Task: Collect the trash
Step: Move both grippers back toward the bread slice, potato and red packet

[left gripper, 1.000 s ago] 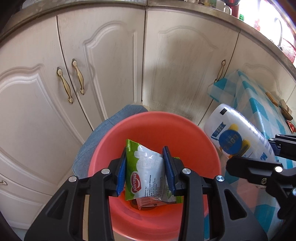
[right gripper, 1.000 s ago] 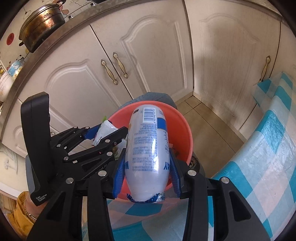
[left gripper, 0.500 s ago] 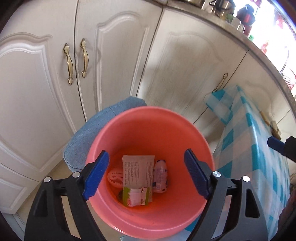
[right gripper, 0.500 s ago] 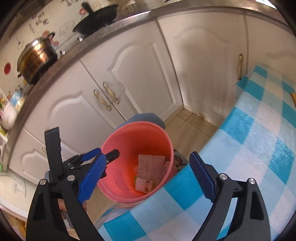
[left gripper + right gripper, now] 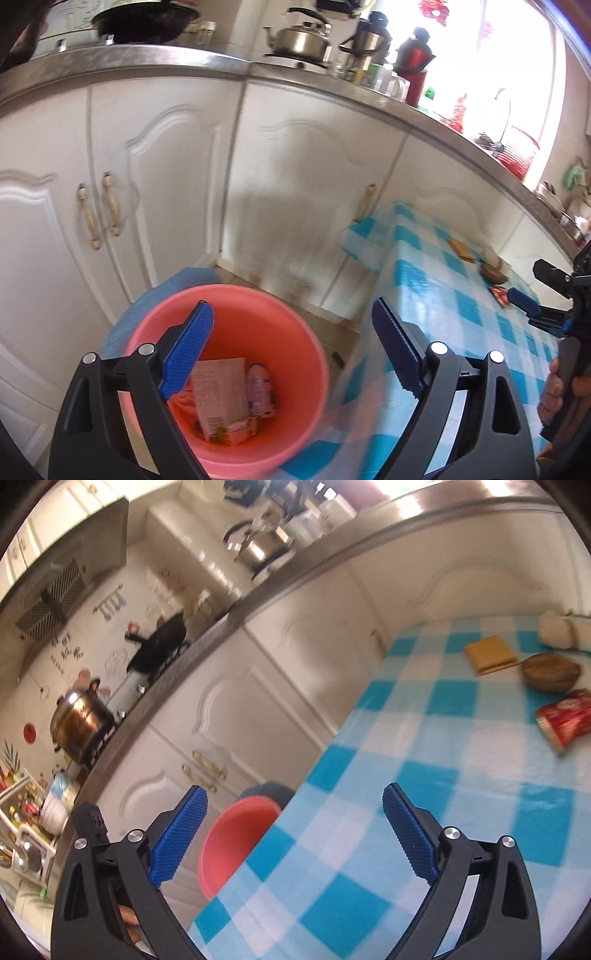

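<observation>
A pink bucket point(image 5: 258, 325) stands on the floor by the table's corner. It holds a paper packet point(image 5: 221, 384), a small pink bottle point(image 5: 260, 387) and other wrappers. My left gripper point(image 5: 290, 306) hangs above the bucket, its jaws opening with nothing between them. My right gripper point(image 5: 295, 790) is over the checked table edge, jaws opening and empty; it shows at the right rim of the left wrist view point(image 5: 528, 282). A red wrapper point(image 5: 565, 720) lies on the table at the far right. The bucket point(image 5: 236, 834) sits low between the right fingers.
The table has a blue and white checked cloth point(image 5: 406, 775). A wooden bowl point(image 5: 550, 672) and a tan flat packet point(image 5: 489, 653) lie beyond the red wrapper. White cabinets point(image 5: 166, 184) stand behind the bucket, under a counter with a kettle point(image 5: 303, 40). A blue mat point(image 5: 184, 280) lies under the bucket.
Both grippers opened: the left let the green and white pouch fall into the bucket, and the right let go of the white bottle. Both rose, and the right swung over the table.
</observation>
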### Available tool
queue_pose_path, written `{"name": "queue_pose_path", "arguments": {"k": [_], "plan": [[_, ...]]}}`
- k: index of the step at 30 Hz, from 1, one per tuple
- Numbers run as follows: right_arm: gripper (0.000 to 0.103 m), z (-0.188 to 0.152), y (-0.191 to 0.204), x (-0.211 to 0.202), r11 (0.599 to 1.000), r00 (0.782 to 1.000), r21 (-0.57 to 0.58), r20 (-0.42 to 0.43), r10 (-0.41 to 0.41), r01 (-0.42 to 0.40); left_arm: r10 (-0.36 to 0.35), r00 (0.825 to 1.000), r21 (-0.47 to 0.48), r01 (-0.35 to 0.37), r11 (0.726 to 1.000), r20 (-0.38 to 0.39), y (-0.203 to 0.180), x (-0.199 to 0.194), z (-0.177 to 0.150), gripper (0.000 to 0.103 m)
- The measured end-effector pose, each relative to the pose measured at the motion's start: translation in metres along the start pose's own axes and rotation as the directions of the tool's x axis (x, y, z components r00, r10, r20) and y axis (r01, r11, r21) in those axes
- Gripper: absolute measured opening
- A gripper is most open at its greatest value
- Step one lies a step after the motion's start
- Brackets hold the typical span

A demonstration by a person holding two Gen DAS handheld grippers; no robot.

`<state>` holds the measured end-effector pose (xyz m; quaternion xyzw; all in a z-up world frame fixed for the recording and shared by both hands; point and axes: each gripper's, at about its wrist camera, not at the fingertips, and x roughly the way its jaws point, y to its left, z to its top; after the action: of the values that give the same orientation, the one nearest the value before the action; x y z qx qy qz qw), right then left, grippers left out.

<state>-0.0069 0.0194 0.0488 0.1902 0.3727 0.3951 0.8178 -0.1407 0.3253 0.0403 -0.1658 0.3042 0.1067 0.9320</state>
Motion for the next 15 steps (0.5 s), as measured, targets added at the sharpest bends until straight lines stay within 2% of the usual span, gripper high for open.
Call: {"name": "queue_pose_path", "arguments": {"k": [7, 10, 15], "plan": [[0.098, 0.018, -0.076, -0.071, 0.987, 0.986, 0.156, 0.161, -0.051, 0.026, -0.100, 0.991, 0.110, 0.110, 0.988, -0.085, -0.082, 0.015, 0.021, 0.088], [0.098, 0.021, -0.109, -0.101, 0.973, 0.971, 0.230, 0.229, -0.071, 0.017, -0.157, 0.980, 0.165, 0.177, 0.970, -0.126, -0.132, 0.029, 0.031, 0.088], [0.098, 0.022, -0.166, -0.147, 0.938, 0.943, 0.347, 0.303, -0.140, 0.028, -0.219, 0.964, 0.255, 0.251, 0.934, -0.148, -0.224, 0.061, 0.046, 0.088]]}}
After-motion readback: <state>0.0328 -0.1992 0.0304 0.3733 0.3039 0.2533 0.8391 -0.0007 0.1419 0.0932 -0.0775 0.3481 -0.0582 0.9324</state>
